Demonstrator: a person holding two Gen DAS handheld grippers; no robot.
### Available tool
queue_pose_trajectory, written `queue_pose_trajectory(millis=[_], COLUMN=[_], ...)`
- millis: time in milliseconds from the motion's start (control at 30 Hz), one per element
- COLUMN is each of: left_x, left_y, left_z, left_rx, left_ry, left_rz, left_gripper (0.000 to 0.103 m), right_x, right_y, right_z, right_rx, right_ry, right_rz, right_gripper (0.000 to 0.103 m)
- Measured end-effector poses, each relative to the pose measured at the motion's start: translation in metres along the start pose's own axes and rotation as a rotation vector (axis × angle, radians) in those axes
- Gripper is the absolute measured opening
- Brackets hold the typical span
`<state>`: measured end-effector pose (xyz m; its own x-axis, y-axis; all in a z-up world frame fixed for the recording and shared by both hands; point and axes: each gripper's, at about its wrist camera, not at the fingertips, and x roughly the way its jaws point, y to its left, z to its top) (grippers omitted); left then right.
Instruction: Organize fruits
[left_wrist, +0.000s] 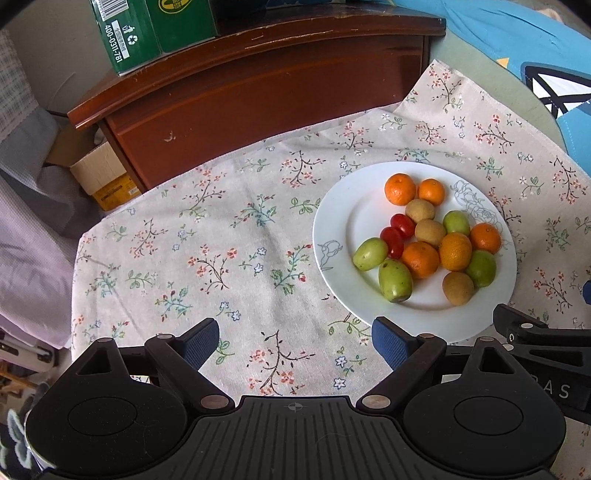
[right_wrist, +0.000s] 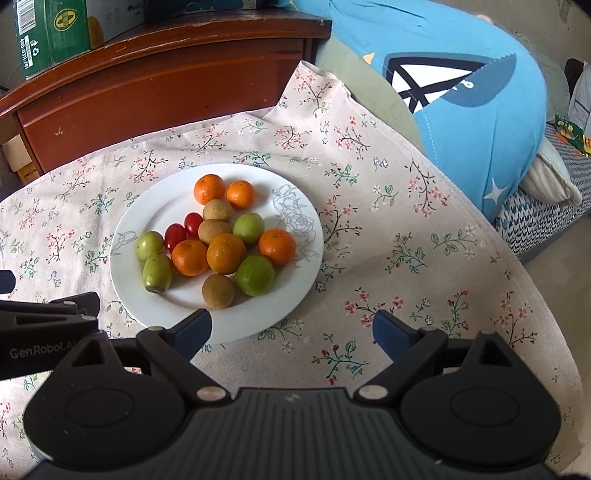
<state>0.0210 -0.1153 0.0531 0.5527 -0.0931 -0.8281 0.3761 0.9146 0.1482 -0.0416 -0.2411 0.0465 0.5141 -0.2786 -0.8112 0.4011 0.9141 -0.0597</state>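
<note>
A white plate (left_wrist: 340, 229) (right_wrist: 147, 295) on the floral cloth holds mixed fruit: several oranges (left_wrist: 399, 189) (right_wrist: 226, 253), several green fruits (left_wrist: 394, 280) (right_wrist: 255, 275), brown longans (left_wrist: 458, 288) (right_wrist: 218, 291) and two cherry tomatoes (left_wrist: 402, 225) (right_wrist: 174, 236). My left gripper (left_wrist: 295, 338) is open and empty, over the cloth left of the plate's near edge. My right gripper (right_wrist: 291, 330) is open and empty, over the plate's near right rim. Each gripper shows at the edge of the other's view.
The floral cloth (left_wrist: 221, 240) (right_wrist: 406, 258) covers the table. A brown wooden cabinet (left_wrist: 258, 85) (right_wrist: 147, 74) stands behind, with green boxes (left_wrist: 147, 29) on top. A blue cushion (right_wrist: 461, 92) lies at the right. A cardboard box (left_wrist: 103, 177) sits at the left.
</note>
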Motion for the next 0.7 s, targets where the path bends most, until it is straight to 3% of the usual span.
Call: queue_pose_trajectory(millis=[700], left_x=[-0.0019], left_y=[0.0016], left_z=[-0.0019], left_rx=[0.001], left_ry=[-0.004], left_rz=[0.015], left_gripper=[0.091], right_x=[-0.0016], right_y=[0.0029], right_z=[-0.0011], right_rx=[-0.015], right_ry=[-0.007], right_rz=[-0.001], right_gripper=[0.094])
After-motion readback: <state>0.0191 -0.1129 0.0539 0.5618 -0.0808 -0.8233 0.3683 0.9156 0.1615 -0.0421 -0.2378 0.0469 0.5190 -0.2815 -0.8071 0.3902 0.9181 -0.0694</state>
